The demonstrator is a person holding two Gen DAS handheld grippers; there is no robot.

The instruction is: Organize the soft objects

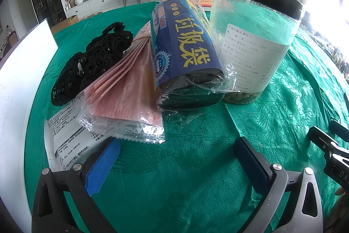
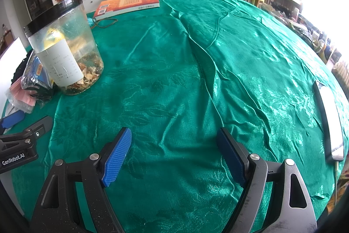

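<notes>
Green patterned tablecloth (image 2: 174,71) covers the whole table, creased down the middle. White board (image 1: 19,84) stands at the left edge. Clear plastic jar (image 1: 255,36) with black lid, upright, dried bits at the bottom, white label. Orange book (image 2: 128,4) lies flat at the far side. Roll of garbage bags (image 1: 185,54) in blue wrapper and clear film lies just beside the jar, touching it. Pack of pink face masks (image 1: 128,93) in clear plastic leans against the roll. Black beaded crochet piece (image 1: 98,58) sits left of the masks, touching them. Phone (image 2: 329,119) near right edge. Left gripper (image 1: 177,162) jaws apart, nothing between, just short of the masks. Right gripper (image 2: 174,154) jaws wide apart over bare cloth.
</notes>
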